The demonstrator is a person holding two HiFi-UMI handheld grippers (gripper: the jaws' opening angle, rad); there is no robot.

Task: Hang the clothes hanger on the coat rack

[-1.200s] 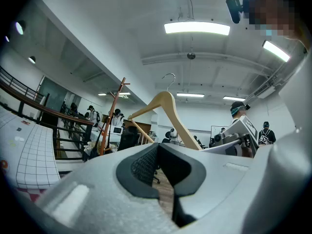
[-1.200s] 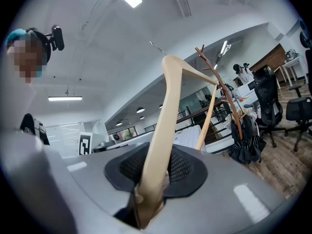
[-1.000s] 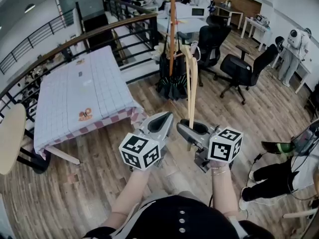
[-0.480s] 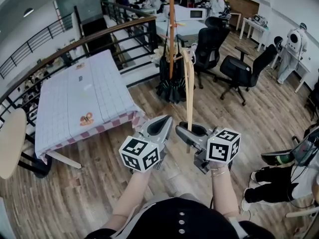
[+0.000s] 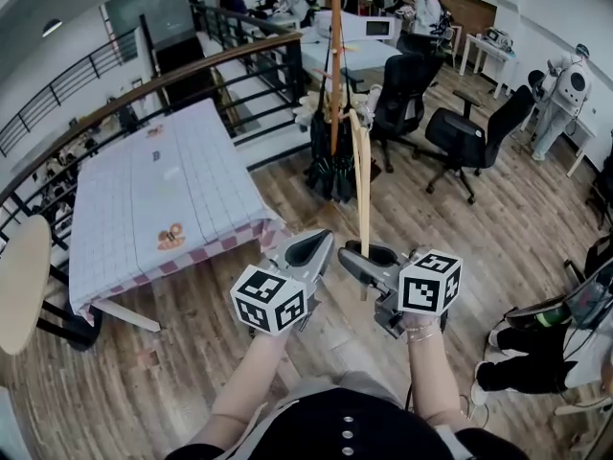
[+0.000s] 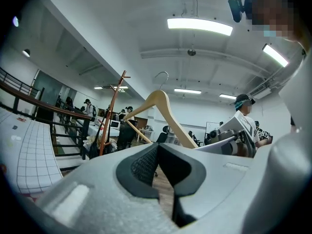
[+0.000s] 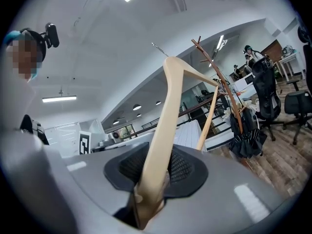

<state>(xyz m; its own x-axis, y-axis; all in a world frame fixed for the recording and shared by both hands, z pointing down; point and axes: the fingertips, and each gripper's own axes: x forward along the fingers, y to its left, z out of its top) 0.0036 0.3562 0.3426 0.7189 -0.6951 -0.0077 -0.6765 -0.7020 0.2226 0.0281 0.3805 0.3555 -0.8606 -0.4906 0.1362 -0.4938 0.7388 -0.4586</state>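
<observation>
Progress looked partial at best: the clothes hanger [image 5: 363, 175] was already lifted and carried, but it was not yet on the coat rack [image 5: 334, 65]. It stood on end in the air in front of the person, one wooden arm pointing down into the right gripper [image 5: 356, 254] and its wire hook [image 6: 163, 74] uppermost and free, touching nothing. The rack's reddish pole, with dark umbrellas [image 5: 330, 166] bunched at its foot, rose beyond the hanger across a stretch of wood floor, well apart from it, so the approach, the lift to a peg and the release were judged to remain. The right gripper's jaws were part-way closed, pinching the lower end of that wooden arm between their dark ribbed pads; the right gripper view showed the wood running straight up out of the pads. The left gripper [image 5: 316, 242] was held just beside it, its jaws drawn together at the tips with nothing between them, and it did not touch the hanger. A table with a checked cloth [image 5: 163, 190] stood off to the left, clear of the path.
</observation>
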